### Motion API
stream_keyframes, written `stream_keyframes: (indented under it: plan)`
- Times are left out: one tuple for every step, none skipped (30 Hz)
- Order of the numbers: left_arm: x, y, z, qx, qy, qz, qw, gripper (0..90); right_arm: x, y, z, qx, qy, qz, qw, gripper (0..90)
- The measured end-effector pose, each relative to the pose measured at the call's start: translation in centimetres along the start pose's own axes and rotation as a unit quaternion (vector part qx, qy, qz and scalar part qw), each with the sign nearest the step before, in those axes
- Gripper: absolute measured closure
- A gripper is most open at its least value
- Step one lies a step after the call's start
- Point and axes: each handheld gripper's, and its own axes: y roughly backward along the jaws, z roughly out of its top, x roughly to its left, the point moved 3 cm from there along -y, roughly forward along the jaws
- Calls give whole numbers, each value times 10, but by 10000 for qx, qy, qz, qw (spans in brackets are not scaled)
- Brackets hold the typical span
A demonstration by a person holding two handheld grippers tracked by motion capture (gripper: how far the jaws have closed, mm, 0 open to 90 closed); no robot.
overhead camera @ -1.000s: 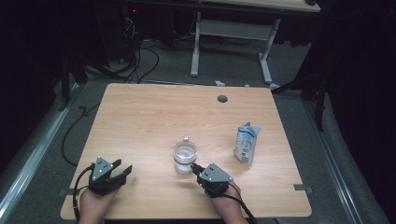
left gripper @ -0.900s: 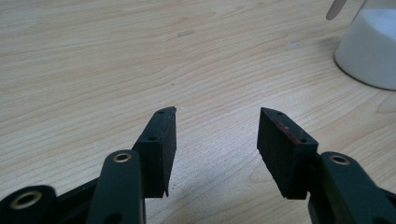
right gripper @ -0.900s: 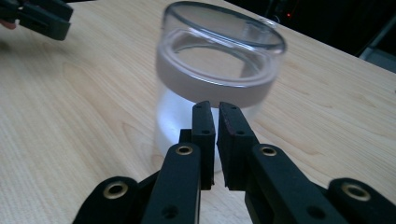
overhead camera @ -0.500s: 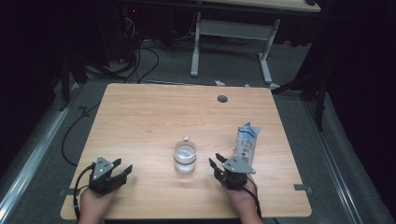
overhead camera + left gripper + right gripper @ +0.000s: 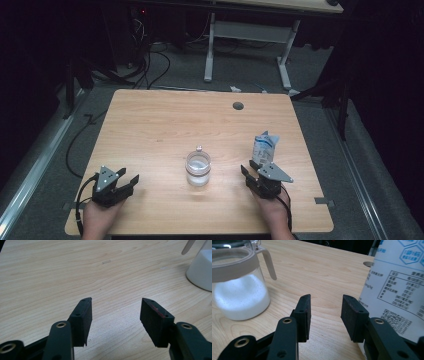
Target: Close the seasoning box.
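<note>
A glass jar (image 5: 198, 168) of white powder with a grey lid stands at the table's front middle; it also shows in the right gripper view (image 5: 239, 290) and the left gripper view (image 5: 201, 272). A white and blue printed pouch (image 5: 263, 147) stands upright to its right. My right gripper (image 5: 248, 169) sits just in front of the pouch (image 5: 397, 290), which is beside its right jaw; its jaws (image 5: 326, 298) have just been opening and hold nothing. My left gripper (image 5: 129, 179) rests at the front left, open and empty (image 5: 116, 302), its jaws having just opened a little further.
The wooden table (image 5: 165, 125) has a round cable hole (image 5: 238, 106) near its far edge. Beyond it stand a white desk frame (image 5: 250, 45) and loose cables (image 5: 150, 65) on the dark floor.
My right gripper has moved right, from beside the jar to just in front of the pouch, and its jaws have opened. The left hand has stayed in place.
</note>
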Motion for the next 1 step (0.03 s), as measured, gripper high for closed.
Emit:
stream_keyframes:
  plan:
    - [0,0,0,0,0,0,10000,430,1,-1,0,4,47,3,10000,598]
